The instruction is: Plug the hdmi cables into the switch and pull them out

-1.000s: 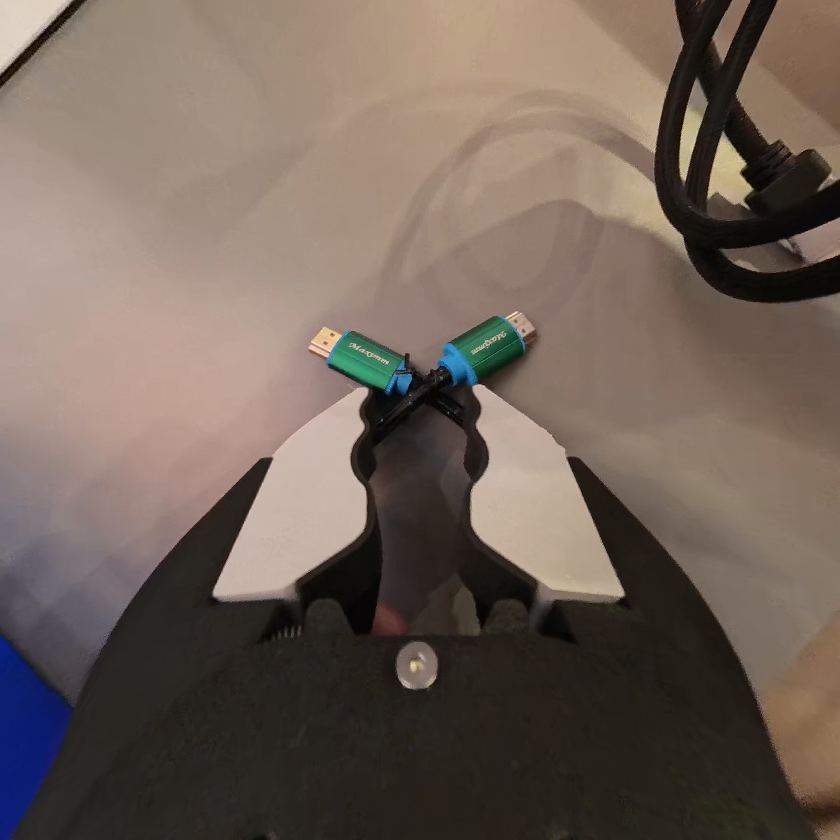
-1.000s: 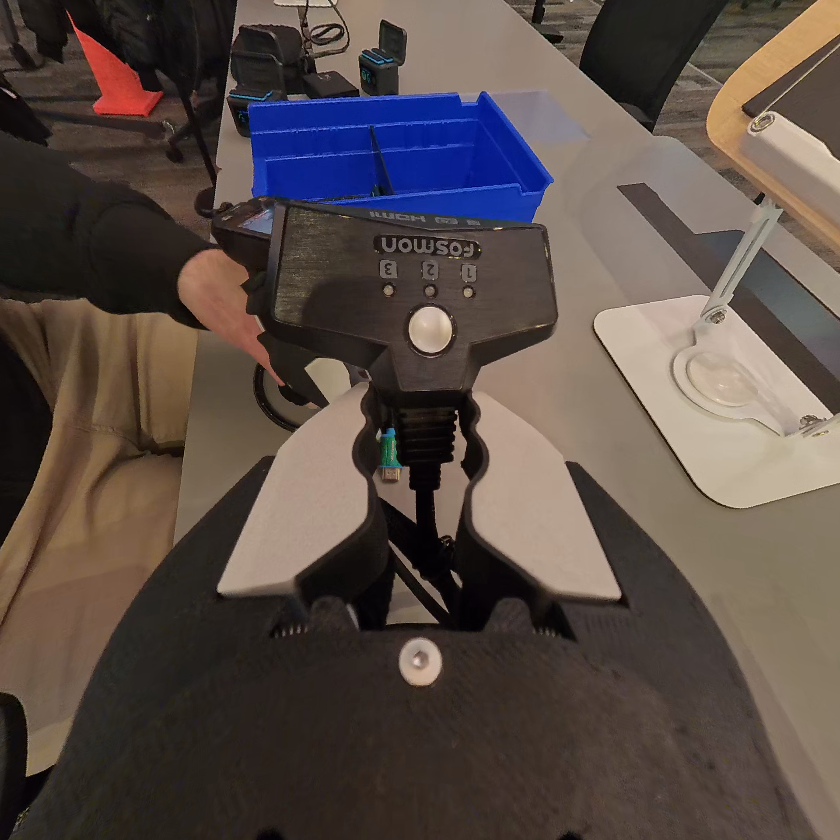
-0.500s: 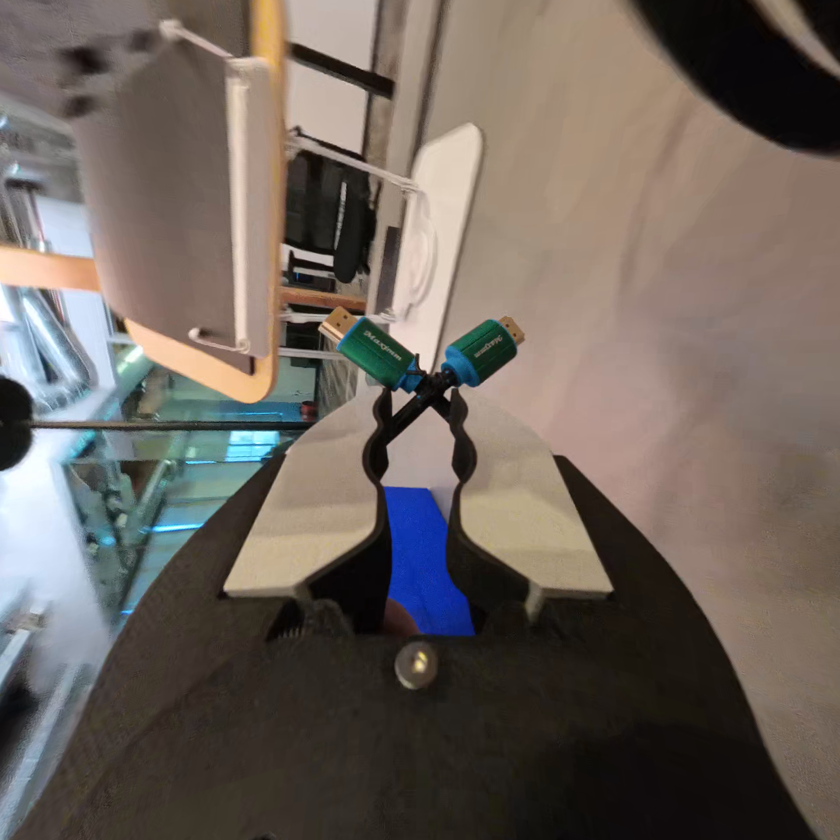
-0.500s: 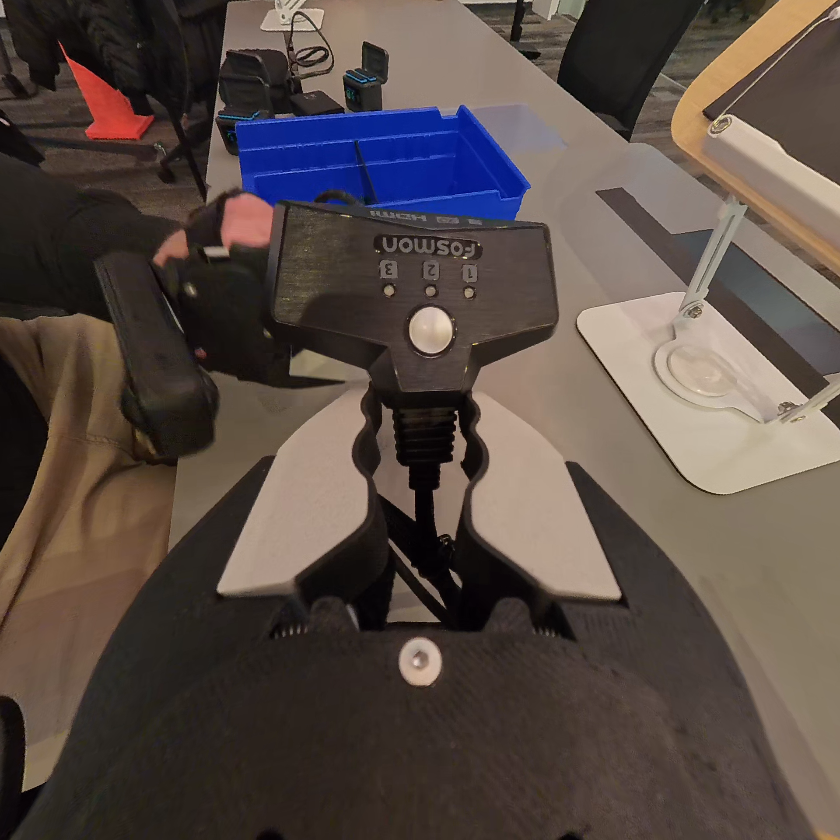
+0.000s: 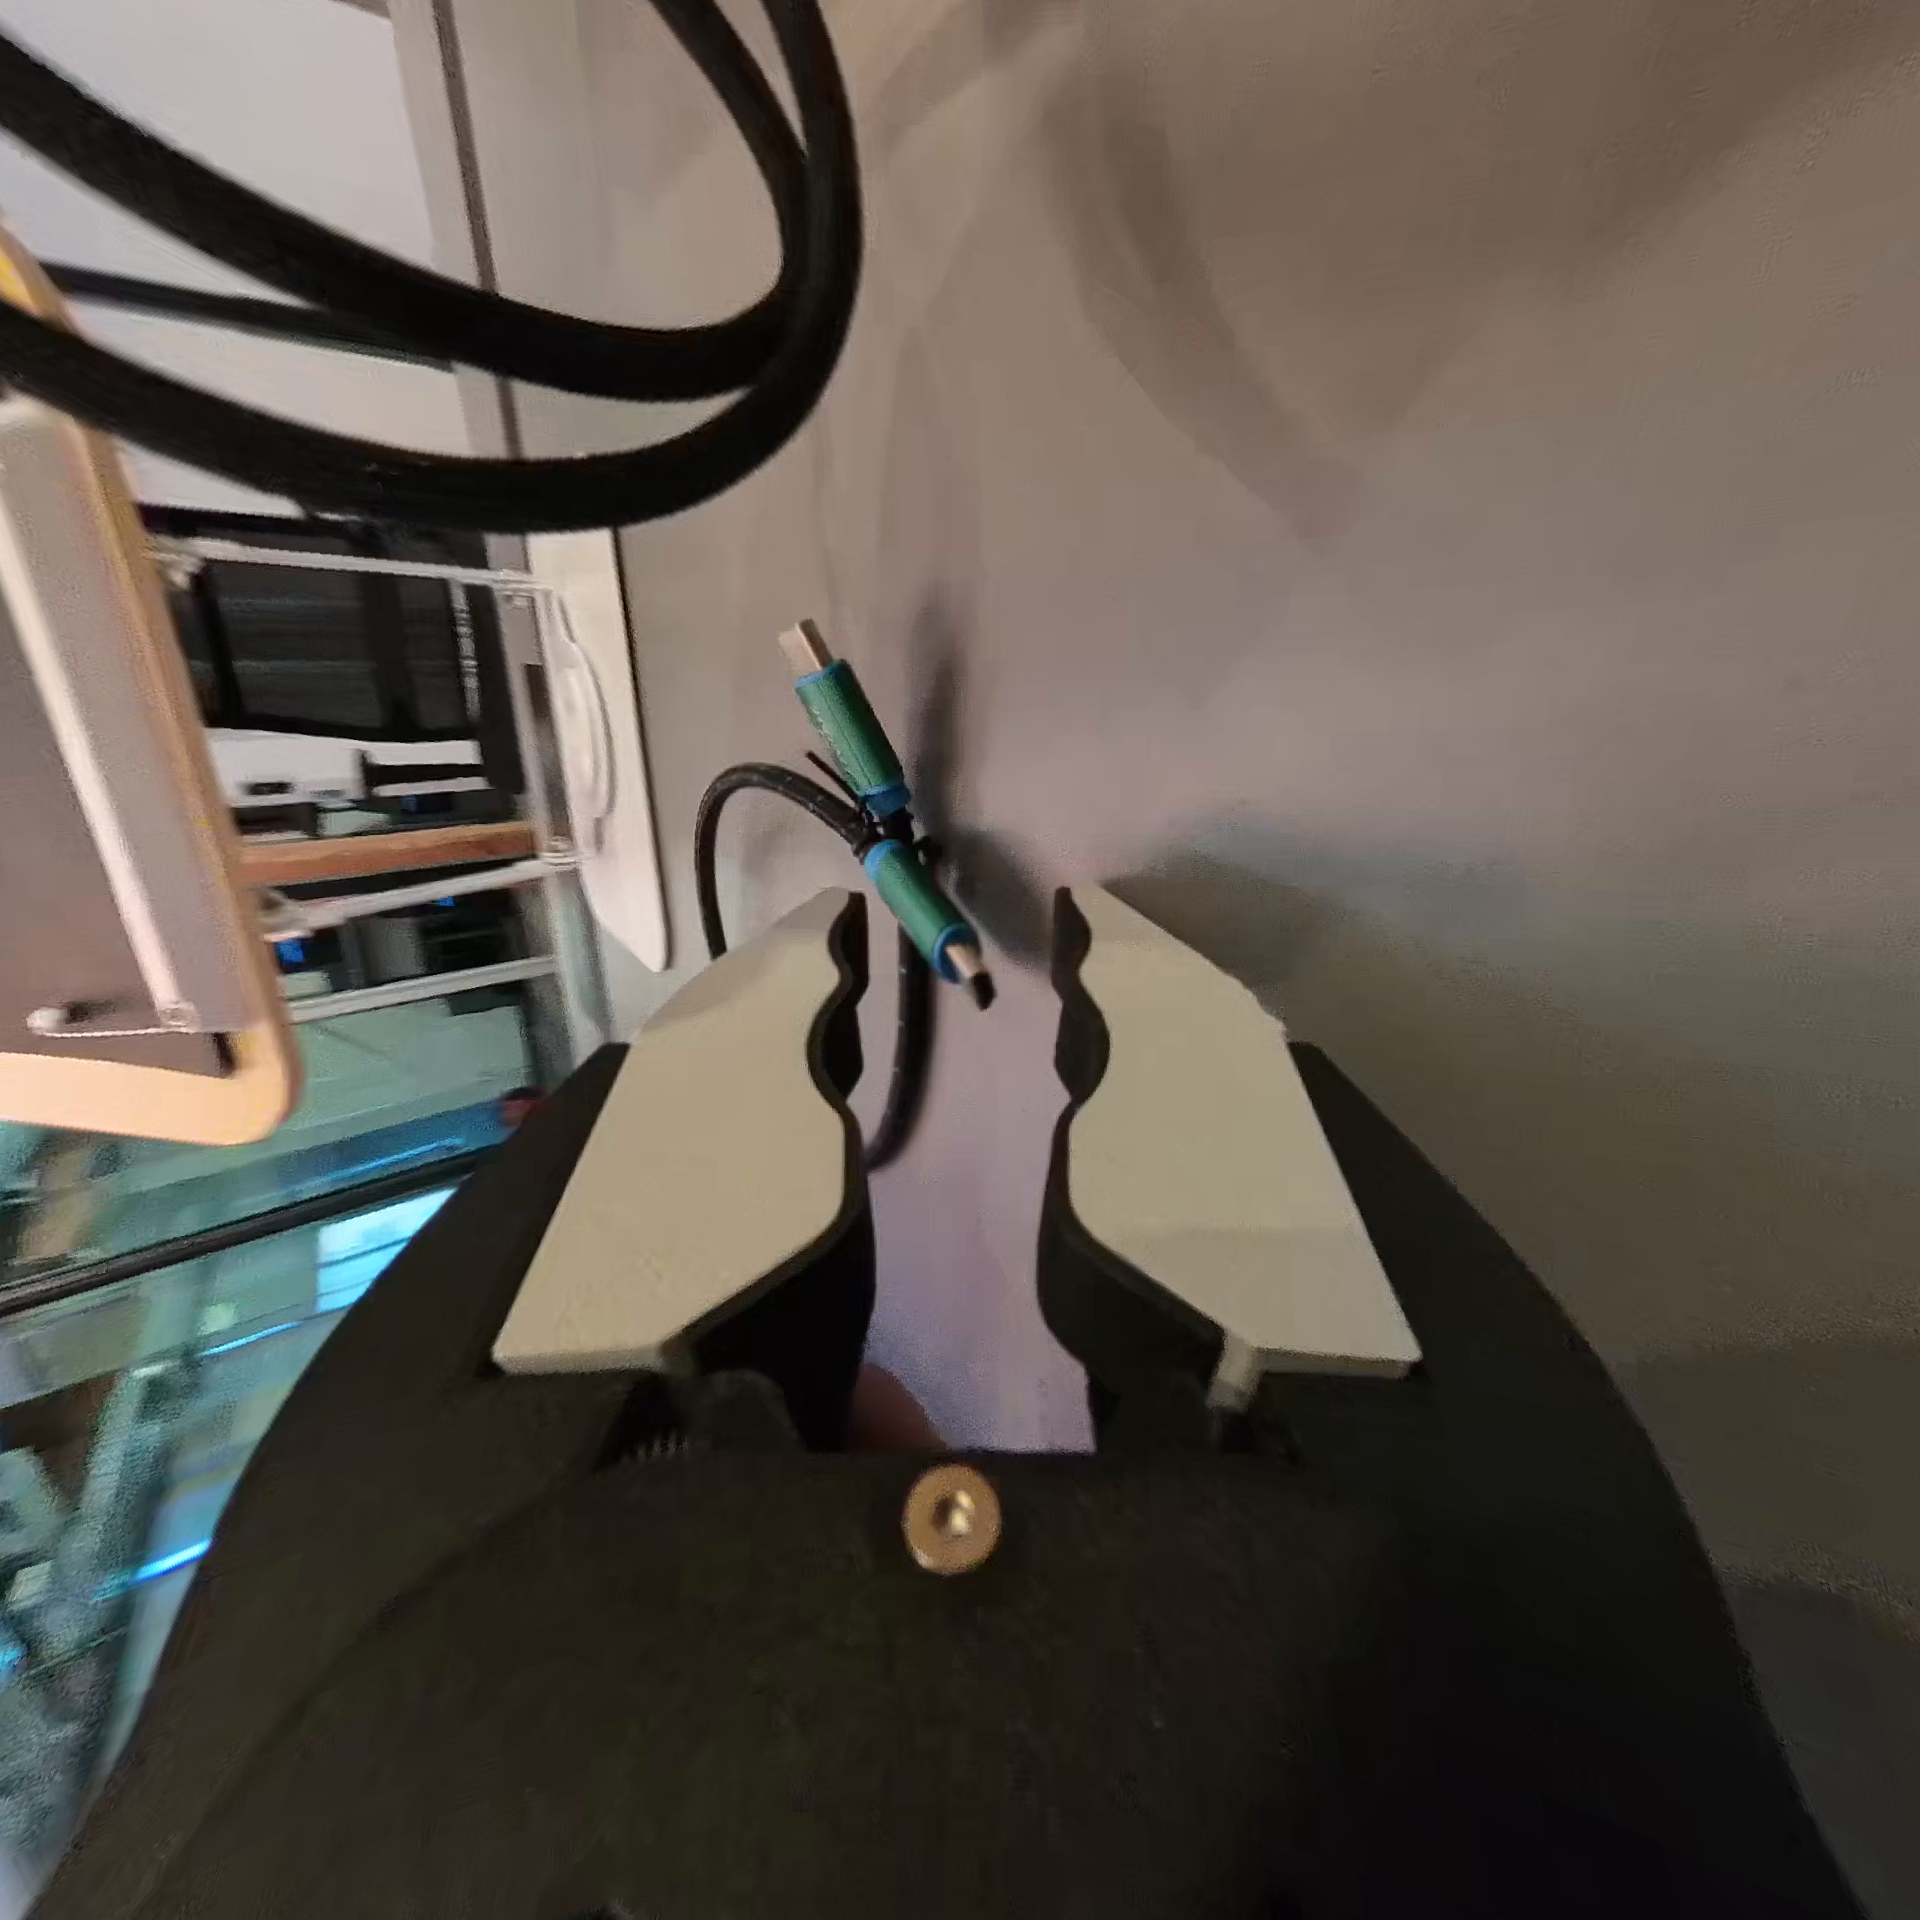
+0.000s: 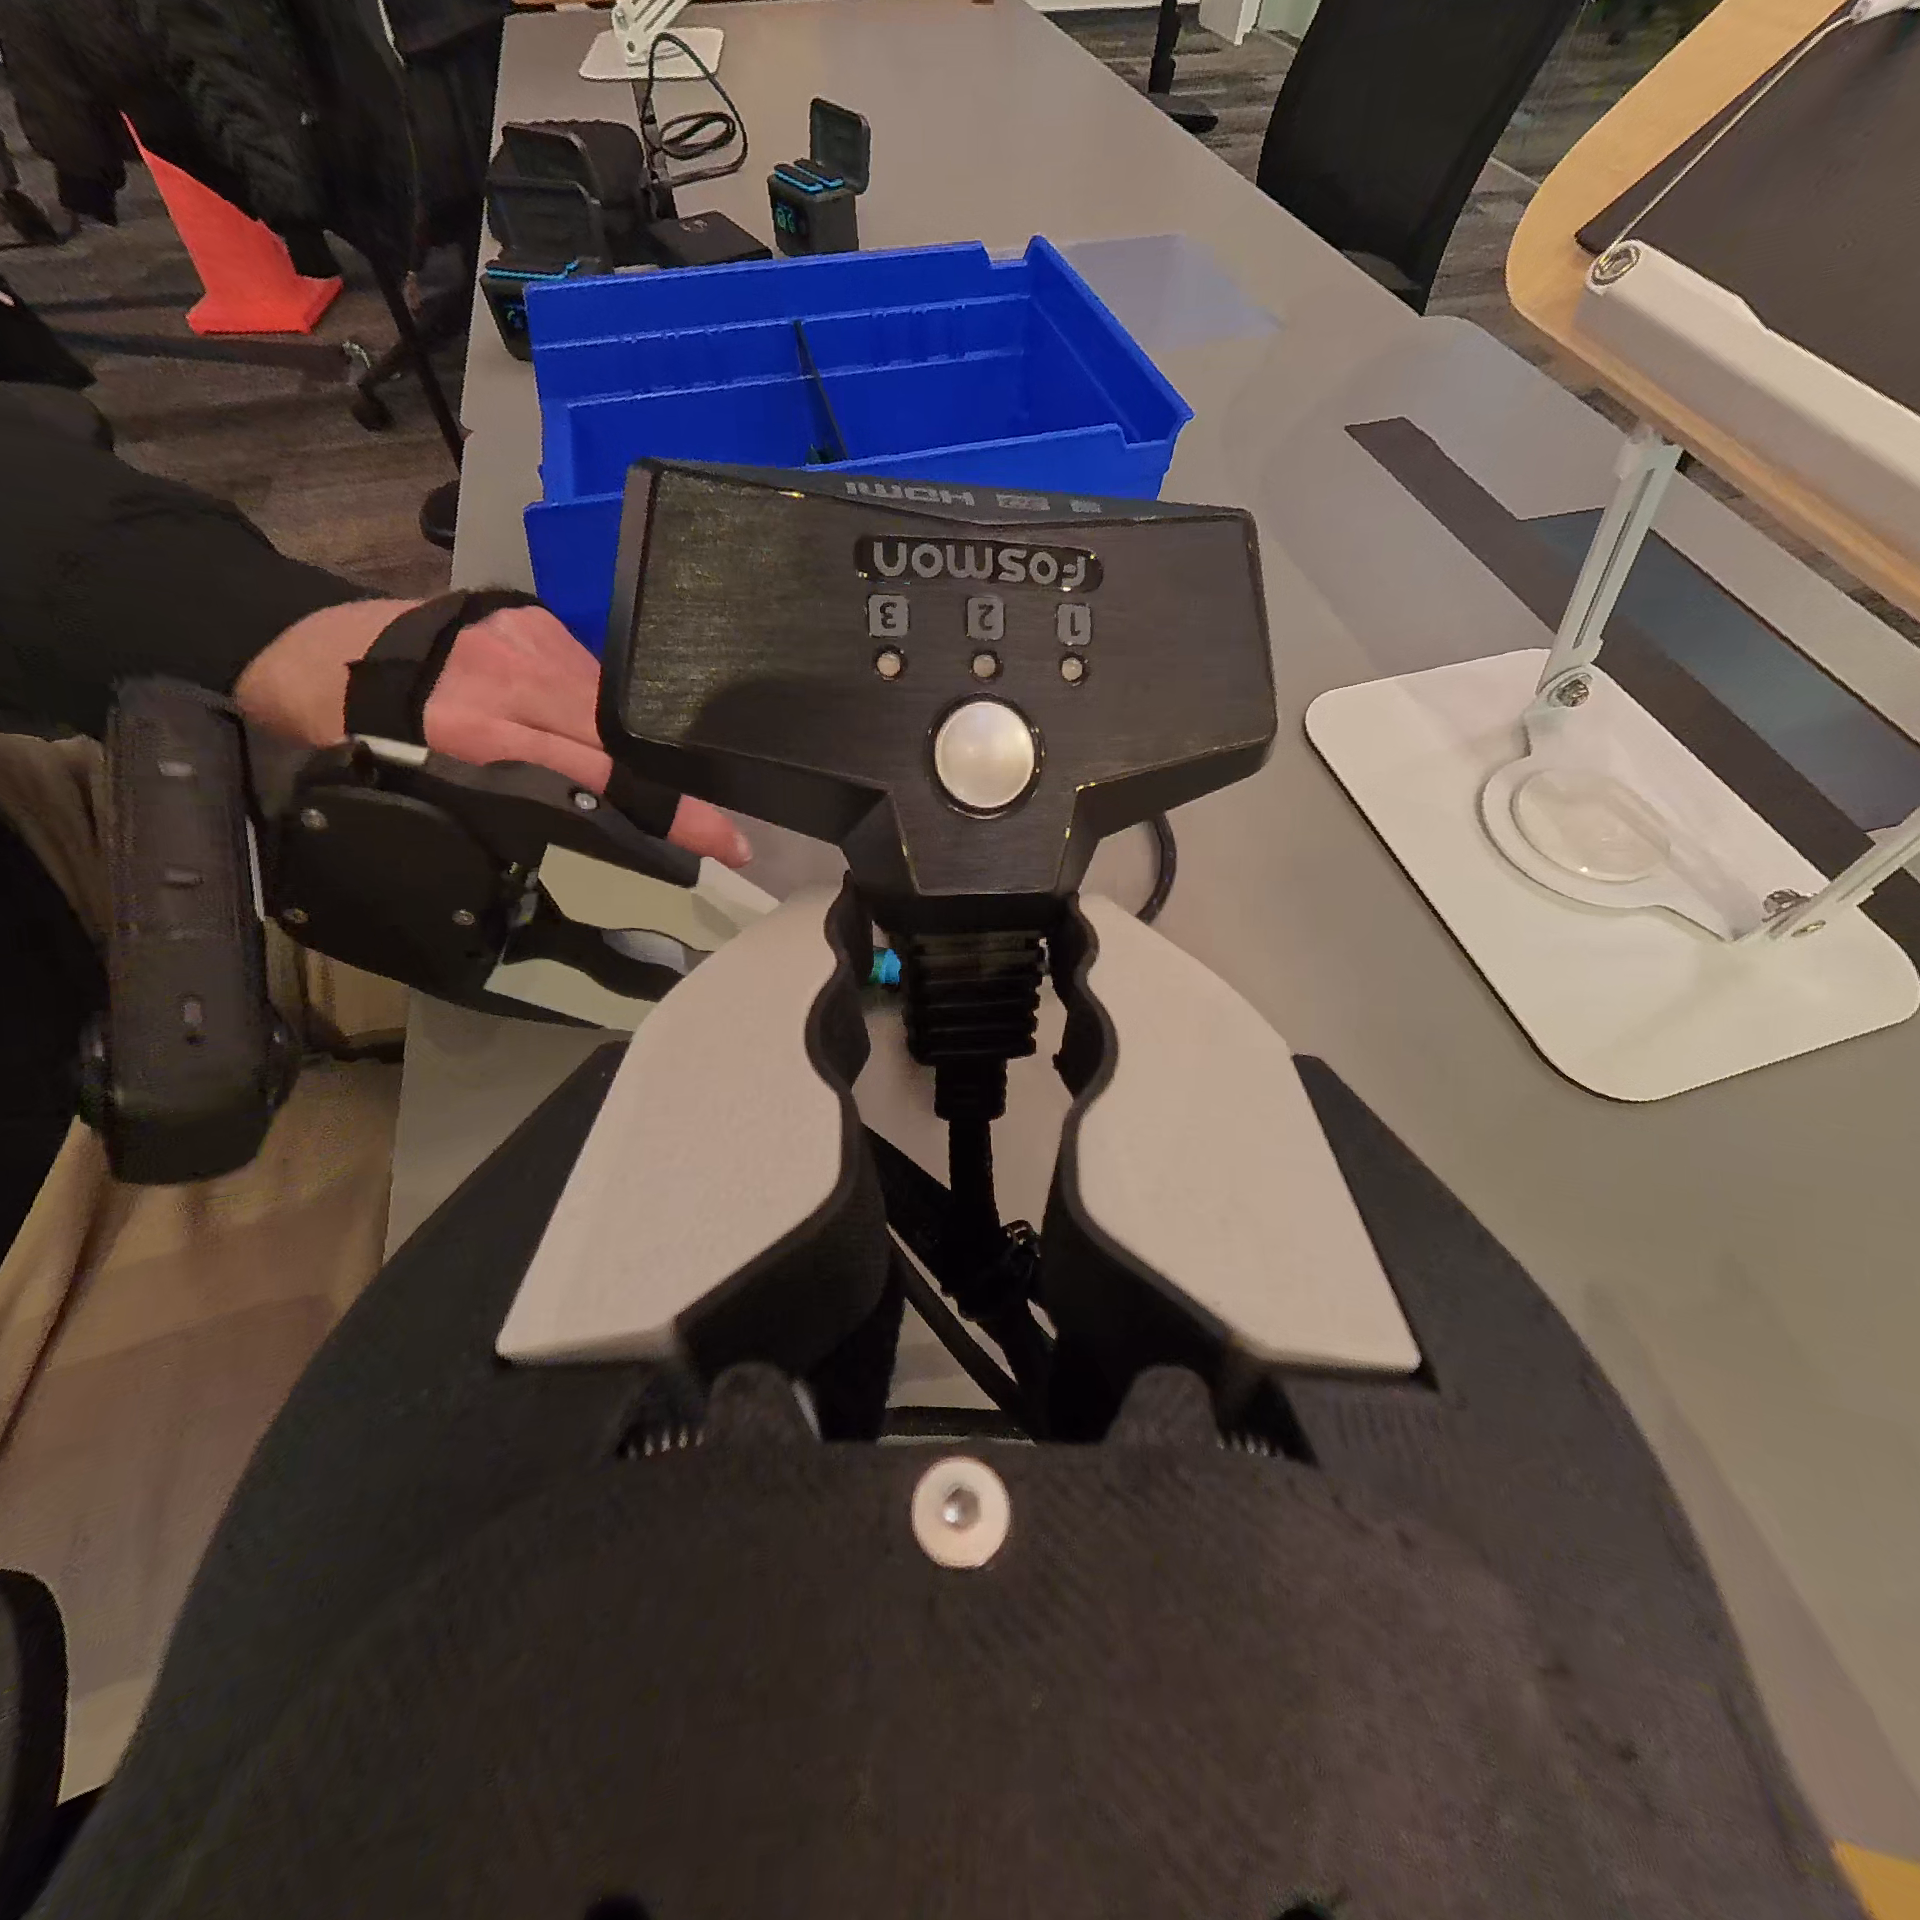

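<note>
My right gripper (image 6: 961,935) is shut on the ribbed cable neck of the black HDMI switch (image 6: 945,644) and holds it above the grey table (image 6: 1299,1039). My left gripper (image 5: 961,914) is open, its jaws wide apart. A short tied black cable (image 5: 717,862) with two green and blue HDMI plugs sits just ahead of it against the table. One plug (image 5: 842,717) points away and the other (image 5: 920,914) lies between my fingertips, touching neither. The left gripper (image 6: 623,945) also shows in the right wrist view, low beside the switch, held by a gloved hand (image 6: 499,686).
A blue divided bin (image 6: 852,374) stands behind the switch. A white stand base (image 6: 1600,862) with a tilted board is at the right. Thick black braided cables (image 5: 520,364) hang from the switch. Small devices and an orange cone (image 6: 234,249) are farther back.
My left gripper opened and let go of the tied HDMI cable, which turned and dropped free by the table. The left view rolled sideways. The right gripper kept hold of the switch.
</note>
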`<state>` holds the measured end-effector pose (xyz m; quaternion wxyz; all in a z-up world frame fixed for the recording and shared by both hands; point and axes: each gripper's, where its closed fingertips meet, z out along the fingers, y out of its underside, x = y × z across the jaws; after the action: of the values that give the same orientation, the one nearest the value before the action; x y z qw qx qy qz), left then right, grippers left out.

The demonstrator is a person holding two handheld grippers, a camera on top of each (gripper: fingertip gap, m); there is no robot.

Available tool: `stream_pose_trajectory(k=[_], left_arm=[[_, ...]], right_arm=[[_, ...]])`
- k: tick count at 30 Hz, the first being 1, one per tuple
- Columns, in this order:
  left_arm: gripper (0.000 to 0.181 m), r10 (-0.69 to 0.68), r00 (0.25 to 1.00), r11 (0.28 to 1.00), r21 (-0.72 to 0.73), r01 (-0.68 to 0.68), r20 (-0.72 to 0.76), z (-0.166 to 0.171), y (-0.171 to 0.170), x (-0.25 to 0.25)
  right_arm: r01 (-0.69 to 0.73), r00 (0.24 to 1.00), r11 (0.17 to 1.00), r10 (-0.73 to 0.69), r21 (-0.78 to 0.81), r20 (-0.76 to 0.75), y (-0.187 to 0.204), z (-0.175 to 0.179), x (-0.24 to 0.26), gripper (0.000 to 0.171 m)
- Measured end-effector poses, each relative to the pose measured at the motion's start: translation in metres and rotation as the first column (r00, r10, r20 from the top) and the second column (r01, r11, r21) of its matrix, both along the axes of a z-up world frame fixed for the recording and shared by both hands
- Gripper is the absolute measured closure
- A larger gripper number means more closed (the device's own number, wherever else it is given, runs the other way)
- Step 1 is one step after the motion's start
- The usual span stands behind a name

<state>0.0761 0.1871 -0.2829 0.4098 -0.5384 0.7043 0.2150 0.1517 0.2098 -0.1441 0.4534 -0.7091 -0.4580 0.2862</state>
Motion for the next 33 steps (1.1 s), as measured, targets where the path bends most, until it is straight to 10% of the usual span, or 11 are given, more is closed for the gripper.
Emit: stream_pose_trajectory(k=[12,23,28,33], left_arm=[[0.141,-0.228,0.964,0.967,-0.144,0.209,-0.139,0.061,0.028,-0.022],[0.129,-0.604,0.675,0.788,-0.191,0.585,-0.424,-0.001,0.026,0.003],[0.157,-0.535,0.800,0.843,-0.239,0.482,-0.272,-0.009,0.015,0.025],[0.146,-0.455,0.884,0.861,-0.306,0.406,-0.108,0.001,0.016,0.033]], right_arm=[[0.006,1.000,1.000,-0.006,-0.007,-0.011,0.000,0.000,0.005,0.138],[-0.027,0.998,1.000,0.028,0.008,-0.058,-0.005,0.005,0.012,0.138],[-0.027,0.998,1.000,0.027,0.008,-0.057,-0.004,0.004,0.014,0.138],[-0.027,0.998,1.000,0.028,0.010,-0.049,-0.005,0.004,0.015,0.138]])
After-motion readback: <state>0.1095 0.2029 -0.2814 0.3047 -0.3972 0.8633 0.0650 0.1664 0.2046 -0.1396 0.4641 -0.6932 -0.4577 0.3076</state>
